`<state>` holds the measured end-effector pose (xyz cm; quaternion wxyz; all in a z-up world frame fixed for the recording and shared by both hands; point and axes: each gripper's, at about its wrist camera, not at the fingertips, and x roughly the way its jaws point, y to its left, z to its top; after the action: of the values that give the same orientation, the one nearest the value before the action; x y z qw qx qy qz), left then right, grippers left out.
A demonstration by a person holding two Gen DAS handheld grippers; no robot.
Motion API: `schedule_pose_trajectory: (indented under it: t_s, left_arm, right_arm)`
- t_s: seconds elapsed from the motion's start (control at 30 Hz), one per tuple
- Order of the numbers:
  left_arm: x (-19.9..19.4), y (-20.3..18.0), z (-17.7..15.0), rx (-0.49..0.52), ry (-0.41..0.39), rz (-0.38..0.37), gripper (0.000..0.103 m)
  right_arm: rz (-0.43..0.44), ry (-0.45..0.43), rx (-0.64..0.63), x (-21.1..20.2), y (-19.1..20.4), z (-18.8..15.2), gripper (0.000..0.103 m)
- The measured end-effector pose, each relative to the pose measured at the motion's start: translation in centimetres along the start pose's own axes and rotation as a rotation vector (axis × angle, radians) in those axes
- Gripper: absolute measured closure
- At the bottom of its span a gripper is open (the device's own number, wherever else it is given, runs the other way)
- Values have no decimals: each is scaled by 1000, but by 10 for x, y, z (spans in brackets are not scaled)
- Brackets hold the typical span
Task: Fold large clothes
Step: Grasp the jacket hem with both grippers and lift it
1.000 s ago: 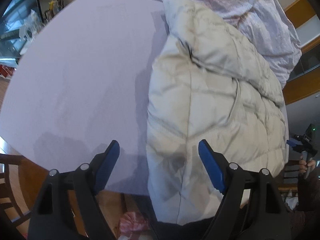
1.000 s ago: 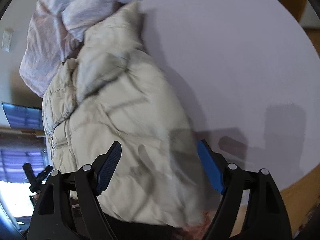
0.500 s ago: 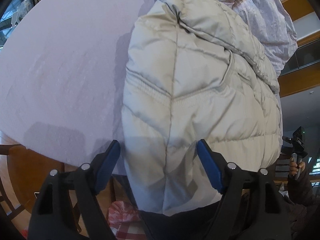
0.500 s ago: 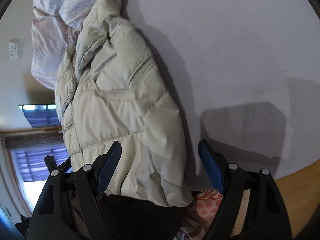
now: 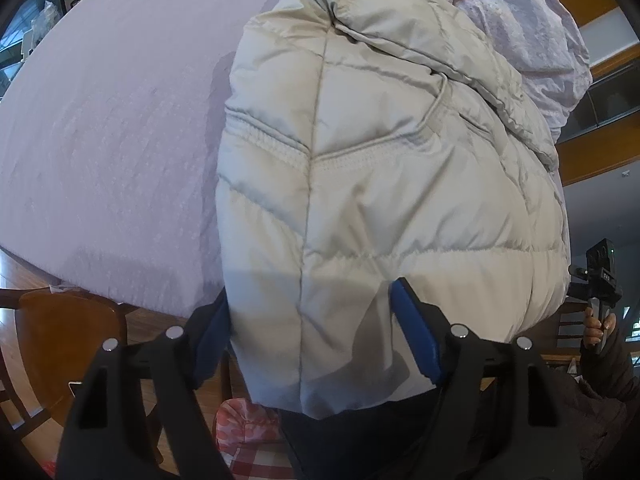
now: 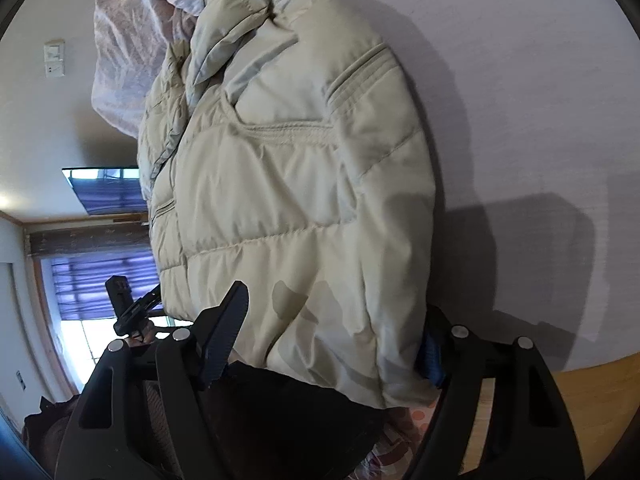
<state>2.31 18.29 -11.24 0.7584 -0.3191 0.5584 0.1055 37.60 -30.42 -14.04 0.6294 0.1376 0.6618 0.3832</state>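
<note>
A: Table (image 5: pixel 104 128) first. Lilac cover, round, mostly bare on one side. Cream quilted jacket (image 5: pixel 384 168) lies along it, its near hem hanging off the edge toward the person. A crumpled pale sheet (image 5: pixel 532 24) is heaped at the far end, touching the collar.

B: Change since a second ago?

A: Both tools have closed in. The jacket now fills each view; the hem, previously ahead of the fingers, now sits between them.

B: Jaw state?

A: Left gripper (image 5: pixel 316 336): wide open, straddling the hem, nothing pinched. Right gripper (image 6: pixel 332 340): likewise spread, far finger partly hidden behind fabric, no grip evident.

B: Meaning?

A: In my judgement, a two-point hem grasp is imminent; folding proper has not started.
</note>
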Motion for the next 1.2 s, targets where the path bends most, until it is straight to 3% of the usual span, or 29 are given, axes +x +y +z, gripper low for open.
schedule_pose_trajectory:
  t_s: [0.2,0.3,0.4,0.53,0.63,0.87,1.2]
  left_arm:
    - [-1,-2,-7,-1,5,-28,38]
    - [-3,-3,-9,-5,3,-41,47]
    - [-7,-4,-10,-7,-3,-53,59]
    - [-15,-6,-8,-16,-25,-55,79]
    - [-26,-11,-3,-10,-56,-55,88]
    - [-68,-37,20,63,-178,-31,91]
    - [-106,-62,63,91,-320,26,91]
  right_arm:
    - [31,16,-11,8,3,0,28]
    - [39,22,-16,10,4,0,35]
    - [37,15,-22,10,5,1,49]
    - [35,-15,-52,4,10,3,76]
    - [25,-42,-97,-2,22,5,83]
    - [-57,-145,-239,-18,71,17,88]
    - [-298,-339,-385,-34,144,47,88]
